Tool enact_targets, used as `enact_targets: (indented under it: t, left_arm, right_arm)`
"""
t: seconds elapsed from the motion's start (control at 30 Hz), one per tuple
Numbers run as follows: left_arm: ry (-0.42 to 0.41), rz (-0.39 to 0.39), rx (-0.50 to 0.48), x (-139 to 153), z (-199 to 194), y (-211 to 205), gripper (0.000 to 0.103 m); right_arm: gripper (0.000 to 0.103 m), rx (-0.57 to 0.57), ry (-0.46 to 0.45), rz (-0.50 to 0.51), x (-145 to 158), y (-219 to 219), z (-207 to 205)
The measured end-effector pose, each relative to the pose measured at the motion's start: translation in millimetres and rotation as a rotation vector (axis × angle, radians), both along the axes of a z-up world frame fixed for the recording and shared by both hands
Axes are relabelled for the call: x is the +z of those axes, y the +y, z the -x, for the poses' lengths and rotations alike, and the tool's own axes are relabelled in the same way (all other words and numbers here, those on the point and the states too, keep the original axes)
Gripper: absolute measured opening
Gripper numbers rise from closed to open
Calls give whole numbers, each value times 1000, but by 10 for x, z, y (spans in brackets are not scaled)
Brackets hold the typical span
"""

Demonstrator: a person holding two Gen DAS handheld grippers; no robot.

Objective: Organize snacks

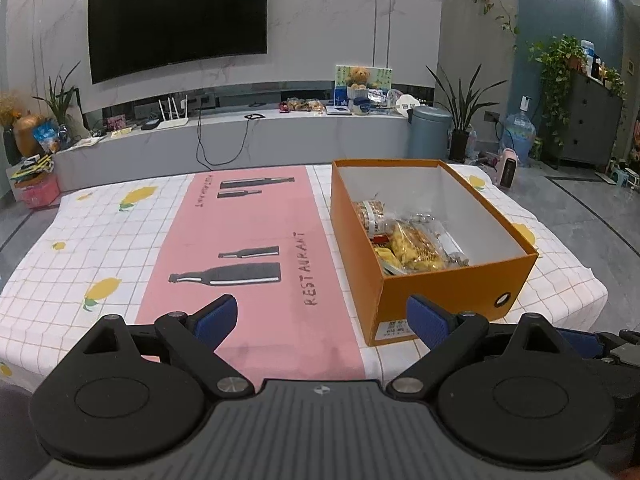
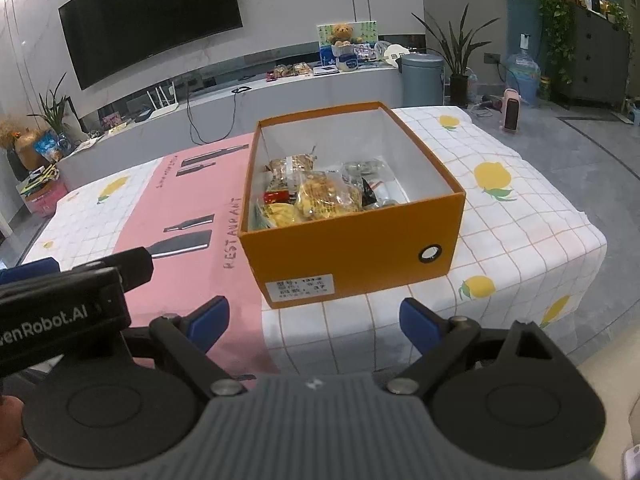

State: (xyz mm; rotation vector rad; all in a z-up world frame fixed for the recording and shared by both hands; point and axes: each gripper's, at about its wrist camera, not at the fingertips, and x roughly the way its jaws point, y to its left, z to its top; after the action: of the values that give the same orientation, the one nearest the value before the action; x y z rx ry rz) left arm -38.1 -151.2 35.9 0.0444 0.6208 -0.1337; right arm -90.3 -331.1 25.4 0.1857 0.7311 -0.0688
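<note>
Snacks lie heaped in one orange box, piled toward its near left corner, while the far right part of its white floor is bare. Their count cannot be told exactly: one clear bag of yellow-brown pieces lies on top, one bag of nuts or grain sits just beyond it, a red wrapper shows at the left, and a few clear packets lie to the right. The box has no lid on it and stands on the table's checked, lemon-printed cloth, with its left edge over one pink mat printed with four dark bottle shapes and the word RESTAURANT. No snack is seen on the cloth outside the box. Two claws hang over the near edge of the table: the left gripper is over the pink mat, near and left of the box, its blue pads spread wide and holding nothing; the right gripper is directly near the box's labelled end, likewise spread wide and empty. In the right wrist view, the left gripper's body shows at the left edge. One dark television hangs on the far wall.
</note>
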Motion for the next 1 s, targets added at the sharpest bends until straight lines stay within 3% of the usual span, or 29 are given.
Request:
enact_targets:
  t: [1.0]
  left_arm:
    - [36, 28, 5, -88, -6, -6, 103]
  right_arm:
    - [90, 18, 21, -26, -98, 46, -32]
